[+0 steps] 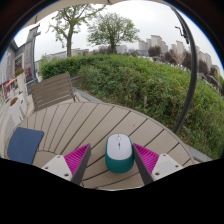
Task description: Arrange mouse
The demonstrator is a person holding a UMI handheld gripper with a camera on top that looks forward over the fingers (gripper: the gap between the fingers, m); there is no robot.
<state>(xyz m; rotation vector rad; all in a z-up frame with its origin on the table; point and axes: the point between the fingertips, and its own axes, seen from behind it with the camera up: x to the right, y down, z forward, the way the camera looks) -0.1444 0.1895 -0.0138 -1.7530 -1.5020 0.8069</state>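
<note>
Gripper point(119, 162) wide open; mouse point(120, 152) sits between fingers, gaps both sides, on slatted table point(85, 122). Mat point(24, 144) at 9 o'clock.

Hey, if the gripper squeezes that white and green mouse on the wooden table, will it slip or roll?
The mouse looks rigid and smooth, so its domed shell may slip between the open gripper fingers. Its flat base probably won't roll on the slatted table.

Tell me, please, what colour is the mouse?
White with a teal band, mouse, in the gripper view.
</note>
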